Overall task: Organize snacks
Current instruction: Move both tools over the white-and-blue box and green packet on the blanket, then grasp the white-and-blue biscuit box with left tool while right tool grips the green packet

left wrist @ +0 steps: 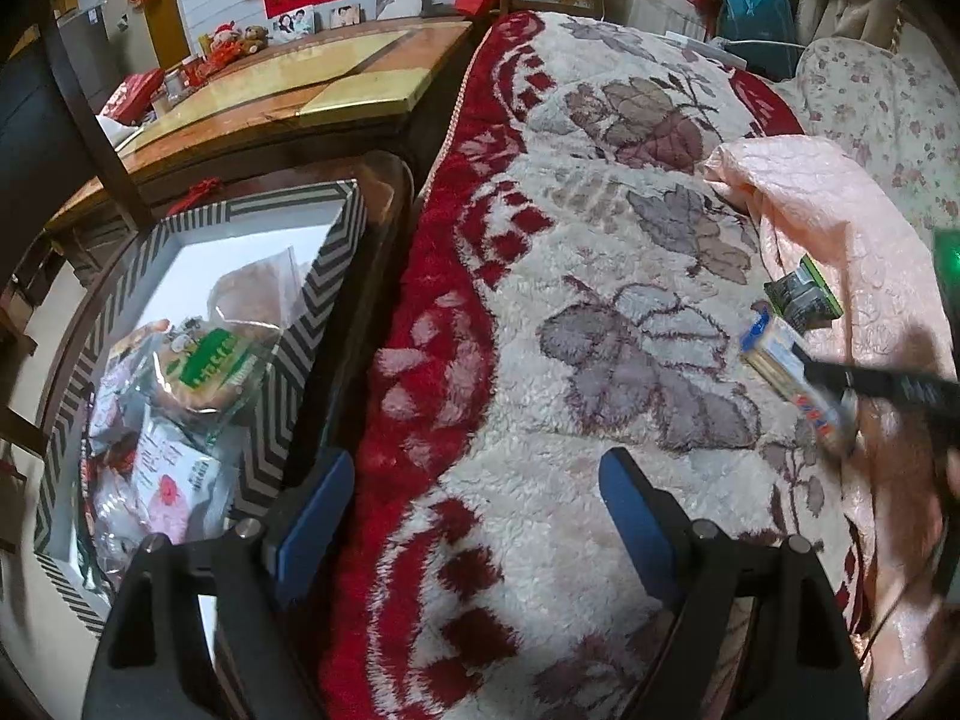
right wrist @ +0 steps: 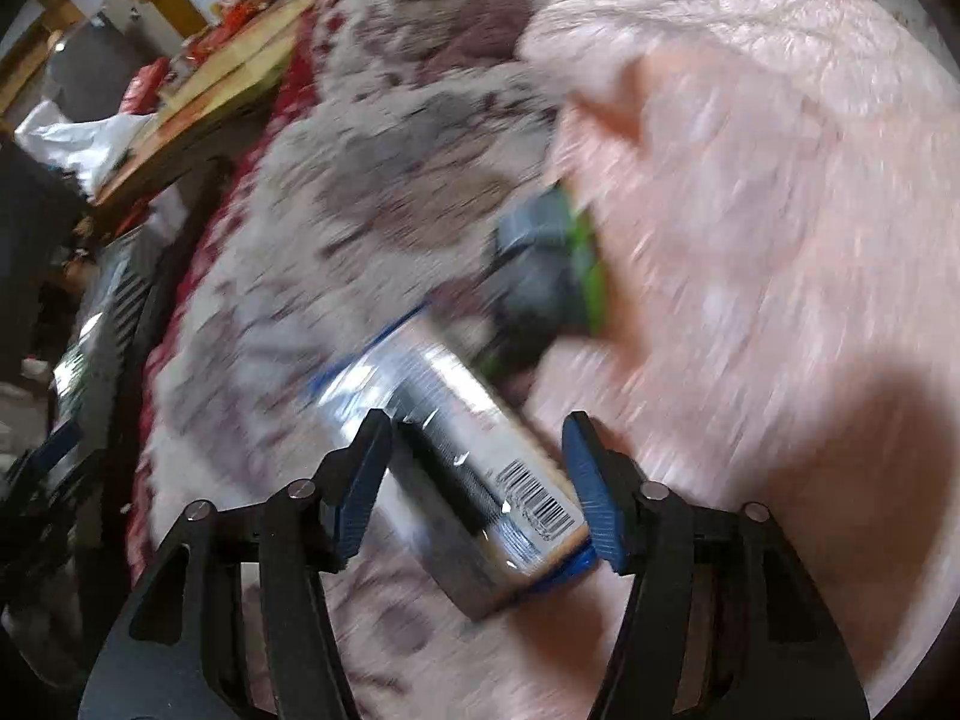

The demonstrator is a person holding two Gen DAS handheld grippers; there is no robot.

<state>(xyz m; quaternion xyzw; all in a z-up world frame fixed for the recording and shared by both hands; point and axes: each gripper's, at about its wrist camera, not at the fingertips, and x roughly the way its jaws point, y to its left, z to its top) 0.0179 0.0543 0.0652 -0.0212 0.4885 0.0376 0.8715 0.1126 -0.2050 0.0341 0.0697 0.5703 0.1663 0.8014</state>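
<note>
A long cracker packet (right wrist: 474, 456) with a barcode and blue ends lies on the fleece blanket, between the fingers of my right gripper (right wrist: 480, 468). The jaws stand around it with a gap on the left side; the view is blurred. The packet also shows in the left wrist view (left wrist: 792, 378), with the right gripper's dark finger over it. A dark green snack pack (left wrist: 804, 294) lies just beyond it (right wrist: 546, 276). My left gripper (left wrist: 474, 516) is open and empty above the blanket. A zigzag-patterned box (left wrist: 318, 300) at the left holds several snack bags (left wrist: 204, 366).
A red and cream floral blanket (left wrist: 600, 240) covers the surface. A pink quilt (left wrist: 840, 210) is bunched at the right. A wooden table (left wrist: 312, 84) with red boxes stands behind the patterned box.
</note>
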